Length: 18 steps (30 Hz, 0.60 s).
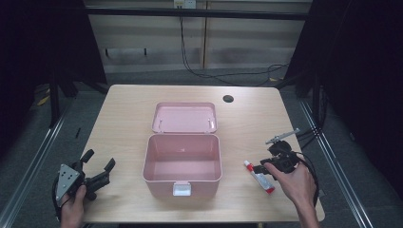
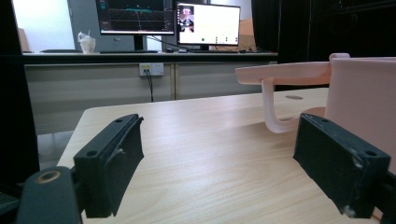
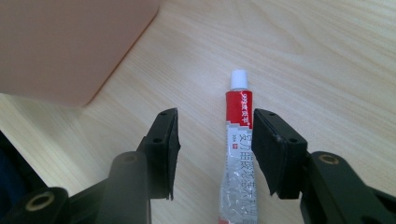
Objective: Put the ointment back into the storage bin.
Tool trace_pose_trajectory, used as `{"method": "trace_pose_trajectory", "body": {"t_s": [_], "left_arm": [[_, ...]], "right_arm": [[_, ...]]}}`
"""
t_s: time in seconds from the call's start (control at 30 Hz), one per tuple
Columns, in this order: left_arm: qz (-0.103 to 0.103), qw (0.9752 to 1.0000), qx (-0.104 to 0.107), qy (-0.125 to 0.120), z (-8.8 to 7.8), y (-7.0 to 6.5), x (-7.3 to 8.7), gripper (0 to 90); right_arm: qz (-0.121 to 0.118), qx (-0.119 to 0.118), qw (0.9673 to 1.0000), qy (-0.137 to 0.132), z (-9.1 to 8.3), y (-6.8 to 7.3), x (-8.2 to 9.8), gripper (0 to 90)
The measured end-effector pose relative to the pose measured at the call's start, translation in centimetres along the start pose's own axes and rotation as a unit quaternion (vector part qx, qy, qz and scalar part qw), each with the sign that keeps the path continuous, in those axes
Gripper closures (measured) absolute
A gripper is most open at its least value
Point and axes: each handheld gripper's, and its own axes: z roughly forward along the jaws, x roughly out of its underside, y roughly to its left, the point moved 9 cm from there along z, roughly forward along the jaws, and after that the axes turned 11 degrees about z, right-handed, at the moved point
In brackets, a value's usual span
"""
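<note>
An open pink box [image 1: 161, 187] stands at the table's middle, its lid [image 1: 184, 117] laid back flat behind it. A white tube with a red band and white cap [image 1: 259, 177] lies on the wood to the right of the box. My right gripper [image 1: 260, 167] hovers over it, pointing down. In the right gripper view the tube [image 3: 239, 116] lies between the jaws of the right gripper [image 3: 215, 140], close to one pad, with a gap to the other. My left gripper [image 1: 99, 164] rests open at the front left; its jaws [image 2: 219, 154] hold nothing, and the box wall [image 2: 364, 93] is beside them.
A round cable hole [image 1: 228, 99] sits near the table's far edge. Dark frame posts flank the table. Monitors [image 2: 208, 23] stand on a desk beyond the far edge. Bare wood stretches between my left gripper and the box.
</note>
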Motion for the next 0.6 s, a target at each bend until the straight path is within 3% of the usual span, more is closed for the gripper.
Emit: {"method": "trace_pose_trajectory", "body": {"t_s": [0.13, 0.2, 0.37, 0.47, 0.5, 0.57, 0.6], "left_arm": [[0.0, 1.0, 0.0, 0.0, 0.0, 0.0, 0.0, 15.4], [0.001, 1.0, 0.001, 0.0, 0.0, 0.0, 0.0, 15.4], [0.0, 1.0, 0.0, 0.0, 0.0, 0.0, 0.0, 15.4], [0.0, 1.0, 0.0, 0.0, 0.0, 0.0, 0.0, 15.4], [0.001, 1.0, 0.001, 0.001, 0.0, 0.0, 0.0, 15.4], [0.0, 1.0, 0.0, 0.0, 0.0, 0.0, 0.0, 15.4], [0.0, 1.0, 0.0, 0.0, 0.0, 0.0, 0.0, 15.4]], "right_arm": [[-0.005, 0.004, 0.9997, 0.025, 0.5, 0.0, -0.1, 53.5], [-0.01, 0.0, 0.9986, 0.051, 0.9, 0.0, 0.2, 56.1], [-0.022, -0.014, 0.998, 0.057, 1.0, 0.0, -0.2, 50.3], [-0.026, 0.0, 0.9965, 0.08, 1.3, -0.5, -0.3, 47.1], [-0.026, 0.02, 0.9949, 0.095, 1.7, -0.8, -0.2, 50.2], [-0.03, 0.026, 0.9938, 0.103, 1.9, -0.8, -0.1, 52.7], [-0.037, 0.038, 0.9917, 0.117, 2.3, -1.0, 0.2, 55.1]]}}
